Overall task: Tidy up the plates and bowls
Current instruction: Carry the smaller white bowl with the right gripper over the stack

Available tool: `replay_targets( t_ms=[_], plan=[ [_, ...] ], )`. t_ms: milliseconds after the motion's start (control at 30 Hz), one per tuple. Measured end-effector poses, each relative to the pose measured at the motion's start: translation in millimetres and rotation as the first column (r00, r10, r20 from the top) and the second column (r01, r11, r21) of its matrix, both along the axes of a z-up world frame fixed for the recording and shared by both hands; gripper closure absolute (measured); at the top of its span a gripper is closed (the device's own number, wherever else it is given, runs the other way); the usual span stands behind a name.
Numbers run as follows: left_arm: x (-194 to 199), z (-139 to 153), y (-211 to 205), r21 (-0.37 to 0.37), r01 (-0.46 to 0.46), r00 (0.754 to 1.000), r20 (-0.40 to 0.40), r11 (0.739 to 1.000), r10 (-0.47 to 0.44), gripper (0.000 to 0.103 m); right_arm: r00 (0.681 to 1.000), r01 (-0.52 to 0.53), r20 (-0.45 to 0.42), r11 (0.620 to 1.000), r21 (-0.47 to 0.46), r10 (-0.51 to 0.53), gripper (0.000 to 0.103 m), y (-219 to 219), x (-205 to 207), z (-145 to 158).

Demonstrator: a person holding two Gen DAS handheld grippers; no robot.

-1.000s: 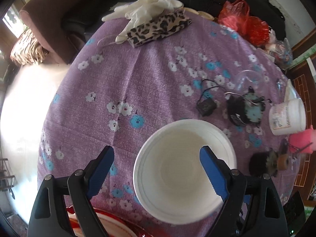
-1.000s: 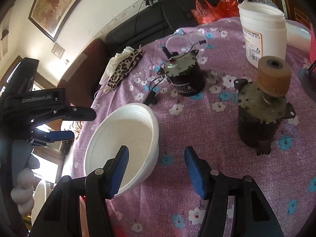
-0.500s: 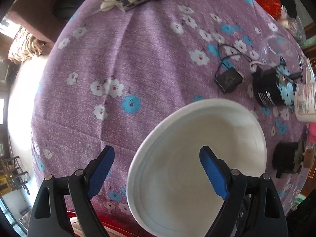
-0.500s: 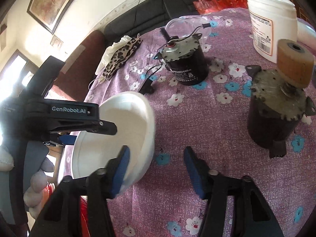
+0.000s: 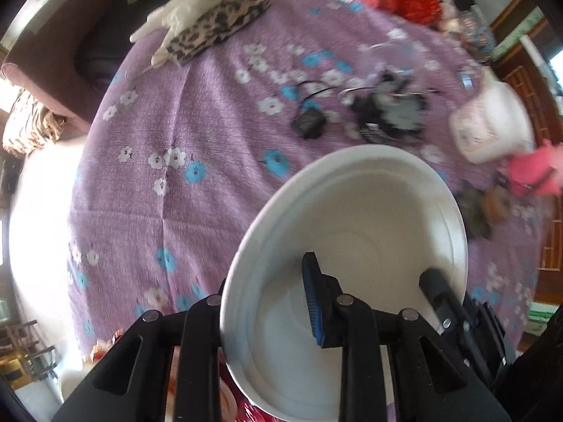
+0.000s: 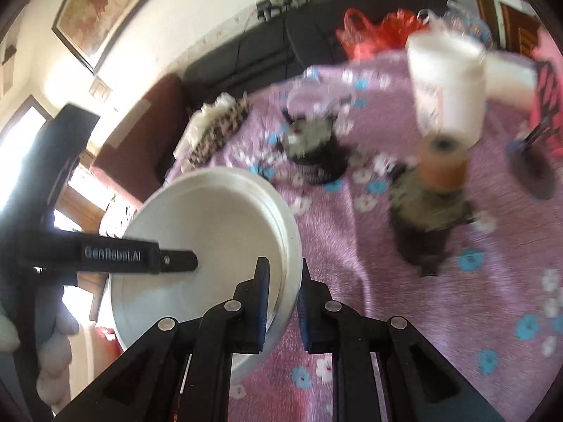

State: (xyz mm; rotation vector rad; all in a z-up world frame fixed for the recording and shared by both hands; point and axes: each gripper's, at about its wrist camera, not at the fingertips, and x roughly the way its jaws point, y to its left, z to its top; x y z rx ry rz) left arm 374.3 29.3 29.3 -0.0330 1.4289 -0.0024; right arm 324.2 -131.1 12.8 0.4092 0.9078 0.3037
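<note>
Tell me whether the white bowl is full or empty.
Empty. Both wrist views look into the white bowl and show only bare white inner wall and floor, apart from the left gripper and right gripper fingers clamping its rim.

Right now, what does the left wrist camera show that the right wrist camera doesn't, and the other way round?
Only the left wrist view shows the red plate under the bowl and the small black adapter.

Only the right wrist view shows the framed picture on the wall and the right gripper pinching the bowl's rim, one finger inside, one outside.

Both show the white bowl, the left gripper clamping its rim, the purple floral tablecloth, the leopard-print cloth and the white jar.
</note>
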Motion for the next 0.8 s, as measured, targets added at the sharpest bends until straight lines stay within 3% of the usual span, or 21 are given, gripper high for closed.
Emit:
replay_targets(
  t_ms=[200,433,600,800],
  plan=[
    [-65.1,69.4,-0.7,-0.073,0.072,0.988,0.144,0.995,-0.061,0.078,0.99,0.031,0.139,0.999,0.034,-0.035,0.087,-13.8,-57.0,67.7],
    [-144.6,135.5,44.8,-0.174,0.056,0.944,0.329,0.983,0.004,0.078,0.955,-0.04,0.295,0.997,0.067,0.018,0.087,10.9,-138.9,134.5],
    [-203.6,154.0,85.2,-0.25,0.004,0.897,0.429,0.968,0.107,0.078,0.931,-0.102,0.359,0.992,0.068,0.071,0.087,42.4,-190.0,150.4],
    [-279.7,146.8,116.8,-0.283,-0.048,0.793,0.573,0.958,0.209,0.077,0.896,-0.126,0.433,0.991,0.039,0.097,0.087,77.6,-249.1,142.3]
  ],
)
